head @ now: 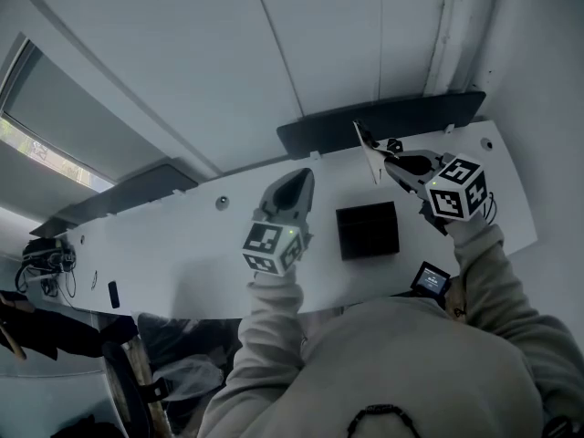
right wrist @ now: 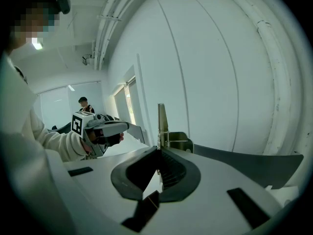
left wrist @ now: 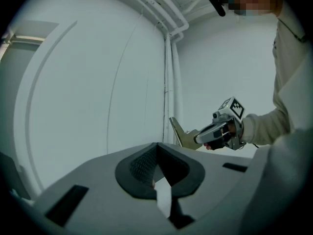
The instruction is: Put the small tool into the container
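A black square container (head: pixel 368 230) sits on the white table (head: pixel 182 235), between my two grippers. My right gripper (head: pixel 388 159) is held above the table's far edge, right of the container, shut on a small metal tool (head: pixel 370 151). In the right gripper view the tool (right wrist: pixel 162 124) sticks straight up out of the closed jaws (right wrist: pixel 158 150), a small spring showing on it. From the left gripper view the right gripper (left wrist: pixel 196 138) and the tool (left wrist: pixel 180 130) show in the air. My left gripper (head: pixel 297 183) hovers left of the container, shut and empty (left wrist: pixel 156 147).
A dark ledge (head: pixel 383 121) runs along the wall behind the table. A small device with a lit screen (head: pixel 430 279) hangs near my right sleeve. Cables (head: pixel 46 258) and a small black item (head: pixel 113 293) lie at the table's left end. Another person (right wrist: pixel 84 104) stands far off.
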A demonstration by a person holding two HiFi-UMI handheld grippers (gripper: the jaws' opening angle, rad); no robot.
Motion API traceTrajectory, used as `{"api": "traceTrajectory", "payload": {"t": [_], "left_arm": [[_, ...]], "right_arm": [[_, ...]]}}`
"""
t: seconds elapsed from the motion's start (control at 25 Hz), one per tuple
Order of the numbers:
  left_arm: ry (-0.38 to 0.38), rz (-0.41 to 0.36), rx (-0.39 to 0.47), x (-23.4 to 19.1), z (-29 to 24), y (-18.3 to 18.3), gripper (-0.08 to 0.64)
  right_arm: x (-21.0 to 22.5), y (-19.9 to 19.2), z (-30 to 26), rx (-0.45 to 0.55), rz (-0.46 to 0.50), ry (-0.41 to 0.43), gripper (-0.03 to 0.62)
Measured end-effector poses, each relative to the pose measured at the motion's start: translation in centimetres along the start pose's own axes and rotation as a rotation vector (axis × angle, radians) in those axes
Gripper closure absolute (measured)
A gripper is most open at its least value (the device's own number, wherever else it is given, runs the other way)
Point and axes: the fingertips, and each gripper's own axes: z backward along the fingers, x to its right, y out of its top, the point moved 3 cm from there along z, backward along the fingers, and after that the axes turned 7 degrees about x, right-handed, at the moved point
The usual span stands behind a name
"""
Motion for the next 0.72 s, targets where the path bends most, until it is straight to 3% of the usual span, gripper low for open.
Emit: {"api": "traceTrajectory", "payload": {"t": [0.12, 0.36, 0.52, 0.72], "left_arm": [[0.007, 0.010, 0.008, 0.1, 0.1, 0.0, 0.563], [-0.050, 0.044, 0.020, 1.3, 0.4, -0.3, 0.563], [-0.071, 0.114, 0.048, 1.7, 1.7, -1.3, 0.563], [-0.039, 0.160, 0.032, 1.4, 2.6, -2.8, 0.563]], "right_arm": [[-0.3, -0.1, -0.5, -0.002, 0.012, 0.018, 0.571], [0.1, -1.7, -0.5, -0.040, 0.016, 0.020, 0.571], [-0.2, -3.0, -0.9, -0.048, -0.012, 0.031, 0.570], [-0.8, -3.8, -1.1, -0.069, 0.007, 0.044, 0.571]]}}
